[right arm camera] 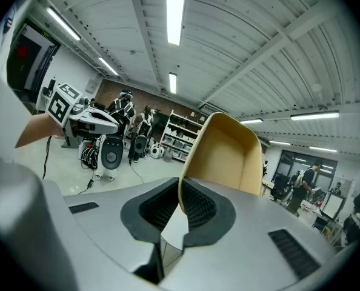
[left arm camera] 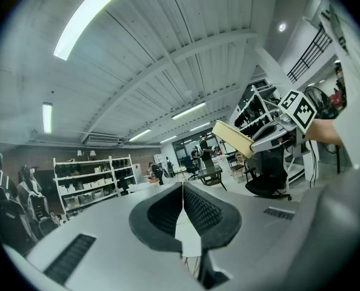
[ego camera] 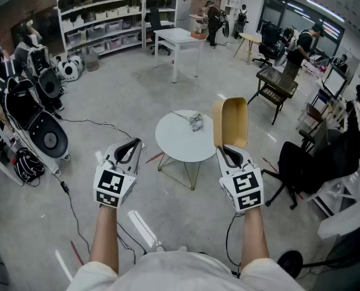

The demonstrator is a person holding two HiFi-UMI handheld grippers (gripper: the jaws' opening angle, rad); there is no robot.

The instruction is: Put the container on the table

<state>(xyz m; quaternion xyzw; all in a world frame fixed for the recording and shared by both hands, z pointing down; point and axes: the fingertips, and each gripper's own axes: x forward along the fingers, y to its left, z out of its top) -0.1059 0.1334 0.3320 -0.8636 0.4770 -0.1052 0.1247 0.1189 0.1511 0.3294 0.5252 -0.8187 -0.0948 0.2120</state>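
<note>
The right gripper (ego camera: 229, 152) has its fingers pinched narrow on the thin wall of the tan container (ego camera: 231, 121). The container stands up from the fingertips toward 12 o'clock and, in the head view, sits at the 3 o'clock rim of the round white table (ego camera: 175, 143). The left gripper (ego camera: 130, 148), at the table's 8 o'clock, has its fingers pressed together on nothing.

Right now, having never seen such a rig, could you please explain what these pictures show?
A person carries two hand-held two-jaw grippers. One picture comes from a camera on the person's head, looking down; the other two come from cameras riding on the grippers, looking along their jaws. The right gripper grips the wall of a tan container, held in the air. The left gripper is shut and empty. Ahead stands a round white table bearing a small crumpled object.
</note>
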